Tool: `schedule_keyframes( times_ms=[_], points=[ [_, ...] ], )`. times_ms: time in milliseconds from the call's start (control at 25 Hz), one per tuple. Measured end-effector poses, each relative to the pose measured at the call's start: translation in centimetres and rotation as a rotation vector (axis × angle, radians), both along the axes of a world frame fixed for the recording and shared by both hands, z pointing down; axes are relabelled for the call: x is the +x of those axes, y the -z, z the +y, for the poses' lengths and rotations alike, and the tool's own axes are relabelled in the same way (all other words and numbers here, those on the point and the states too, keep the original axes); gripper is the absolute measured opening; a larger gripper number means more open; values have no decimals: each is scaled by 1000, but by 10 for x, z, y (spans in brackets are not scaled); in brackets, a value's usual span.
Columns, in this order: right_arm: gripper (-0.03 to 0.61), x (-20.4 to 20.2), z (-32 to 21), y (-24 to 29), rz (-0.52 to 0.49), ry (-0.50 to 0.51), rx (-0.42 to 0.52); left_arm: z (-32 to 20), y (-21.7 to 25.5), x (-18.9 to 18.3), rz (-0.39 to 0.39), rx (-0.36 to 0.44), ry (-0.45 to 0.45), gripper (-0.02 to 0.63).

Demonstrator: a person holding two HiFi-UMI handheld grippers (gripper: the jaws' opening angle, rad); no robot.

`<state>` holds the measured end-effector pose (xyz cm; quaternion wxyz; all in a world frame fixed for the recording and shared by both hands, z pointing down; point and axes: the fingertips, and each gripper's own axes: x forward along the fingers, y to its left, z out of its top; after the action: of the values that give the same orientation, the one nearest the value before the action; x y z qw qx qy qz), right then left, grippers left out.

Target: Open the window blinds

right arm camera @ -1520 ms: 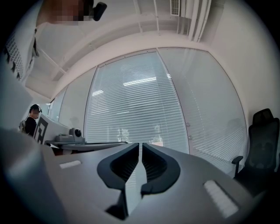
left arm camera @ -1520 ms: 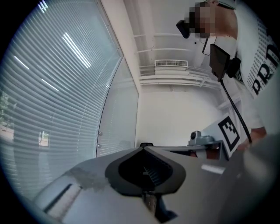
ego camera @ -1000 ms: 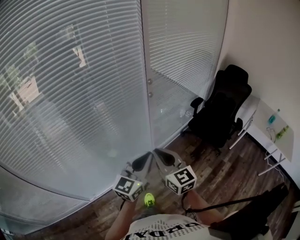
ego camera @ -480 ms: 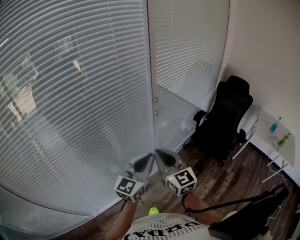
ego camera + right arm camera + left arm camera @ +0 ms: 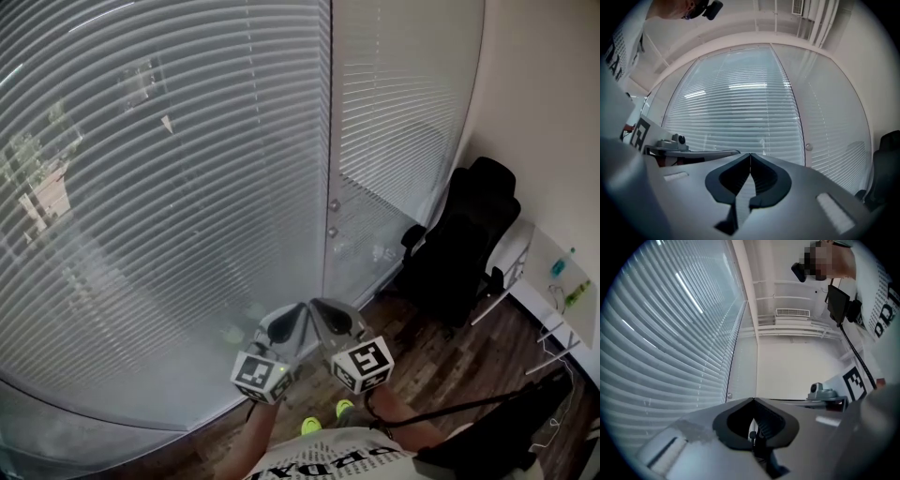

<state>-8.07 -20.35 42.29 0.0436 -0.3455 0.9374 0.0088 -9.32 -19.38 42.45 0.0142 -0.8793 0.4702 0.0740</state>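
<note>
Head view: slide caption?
Left tongs and right tongs shut, empty, side by side before lowered window blinds; black office chair.

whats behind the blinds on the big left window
Through the blinds, only hazy greenery and a pale shape outside show. The slats cover the rest.

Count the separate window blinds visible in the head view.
2. A wide blind fills the left; a narrower blind hangs right of the vertical frame, near the black office chair. Others may lie beyond the picture's edge.

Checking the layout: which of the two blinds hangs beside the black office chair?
The narrow blind right of the white post, reaching the corner; the wide blind lies left of it.
</note>
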Motion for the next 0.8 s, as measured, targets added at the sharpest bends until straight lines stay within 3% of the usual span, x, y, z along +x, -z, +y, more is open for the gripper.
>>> schedule_keyframes(
  times_ms=[800],
  points=[
    [11,28,-119,-1,21,147,-6,-111,2,34,-29,1,146,-8]
  ],
)
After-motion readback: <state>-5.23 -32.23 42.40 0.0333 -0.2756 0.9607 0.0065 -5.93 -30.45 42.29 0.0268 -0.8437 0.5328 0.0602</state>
